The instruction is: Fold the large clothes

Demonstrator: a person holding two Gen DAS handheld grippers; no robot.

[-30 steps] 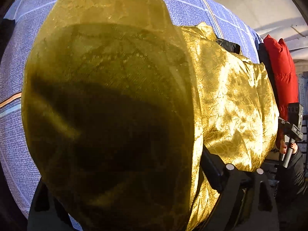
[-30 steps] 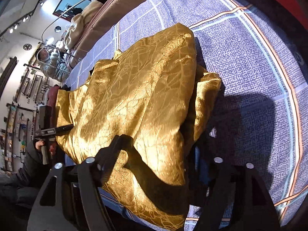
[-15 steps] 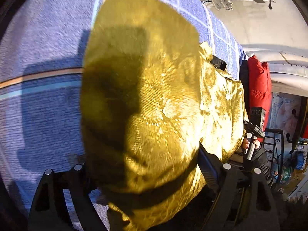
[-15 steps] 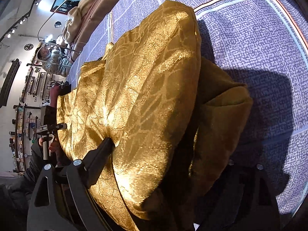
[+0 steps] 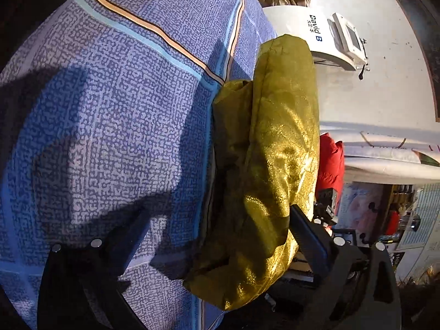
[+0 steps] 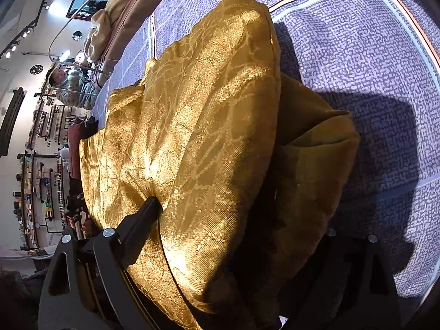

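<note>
gold sequined garment lies bunched mid-frame on the blue patterned bedspread, mid-fold; left gripper is opening, right gripper spread wide, both straddling cloth with no visible pinch; next likely calls for regrasping an edge.

Left wrist view: close, angled down along the bed edge. Right wrist view: closer, steeper, facing the room. Shared: gold garment.

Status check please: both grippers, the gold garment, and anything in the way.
Left gripper opening around gold garment. Right gripper wide, fabric between fingers. Garment bunched on blue bedspread. Nothing blocking.
</note>
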